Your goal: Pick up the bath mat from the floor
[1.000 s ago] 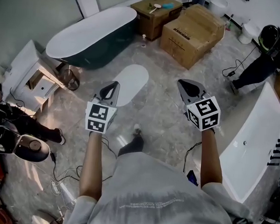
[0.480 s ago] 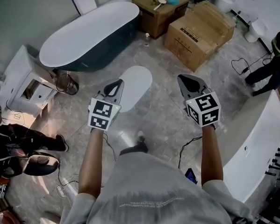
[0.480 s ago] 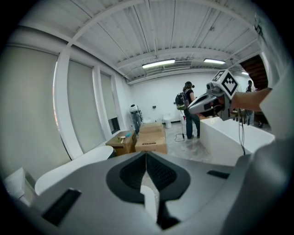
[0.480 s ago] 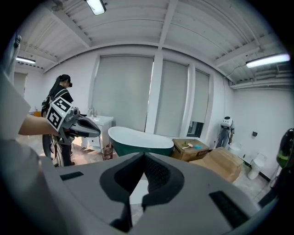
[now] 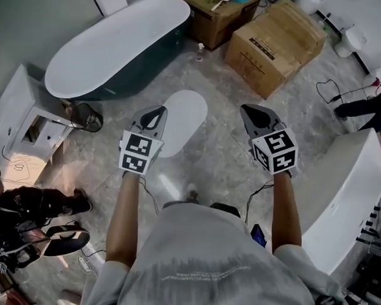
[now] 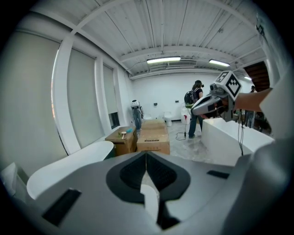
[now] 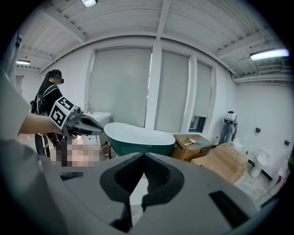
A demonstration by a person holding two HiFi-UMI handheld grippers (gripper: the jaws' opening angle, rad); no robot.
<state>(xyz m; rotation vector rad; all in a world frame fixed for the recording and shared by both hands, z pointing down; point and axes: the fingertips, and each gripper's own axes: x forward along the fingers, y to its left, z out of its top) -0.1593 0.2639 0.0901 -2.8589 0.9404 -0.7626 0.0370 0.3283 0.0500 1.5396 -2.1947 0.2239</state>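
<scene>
Bath mat [image 5: 183, 116]: one item, white, oval, with a plain surface and no visible pattern. It lies flat and unfolded on the grey marbled floor [image 5: 228, 163], with no lifted edge or crease seen. In the head view its long axis runs diagonally from lower left to upper right. It sits in the open middle of the floor, away from the floor's visible edges, near the dark green bathtub [image 5: 113, 49] but not touching it. The left gripper [image 5: 157, 113] covers its lower left end in that view; contact cannot be determined. Not lifted.
</scene>
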